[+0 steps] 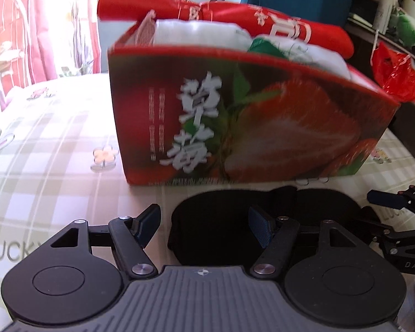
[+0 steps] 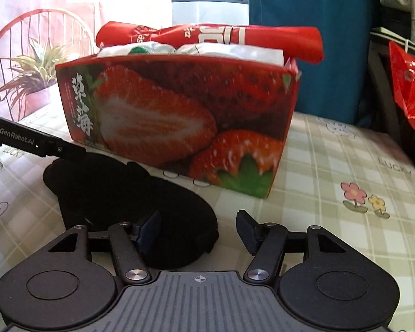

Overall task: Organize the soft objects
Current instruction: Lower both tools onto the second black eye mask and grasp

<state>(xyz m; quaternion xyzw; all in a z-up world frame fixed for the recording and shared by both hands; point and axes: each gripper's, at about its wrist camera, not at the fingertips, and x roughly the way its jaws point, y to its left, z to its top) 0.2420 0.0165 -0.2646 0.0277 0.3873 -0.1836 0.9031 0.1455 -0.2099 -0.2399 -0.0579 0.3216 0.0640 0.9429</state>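
Observation:
A black soft eye mask (image 1: 227, 221) lies flat on the checked tablecloth in front of a red strawberry box (image 1: 249, 127). The box holds a red cloth (image 1: 290, 25) and a white cloth (image 1: 207, 33). My left gripper (image 1: 203, 228) is open, its jaws straddling the mask's left end. My right gripper (image 2: 197, 232) is open over the mask's right end (image 2: 177, 221); its left finger is over the mask, its right finger over bare cloth. The box (image 2: 179, 116) stands just behind. The left gripper's arm (image 2: 36, 141) shows at the left of the right wrist view.
A red plastic bag (image 1: 395, 74) hangs at the right beside a dark shelf. A red chair (image 2: 27, 55) and a potted plant (image 2: 36, 74) stand behind the table at the left. A blue cloth (image 2: 312, 41) hangs behind the box.

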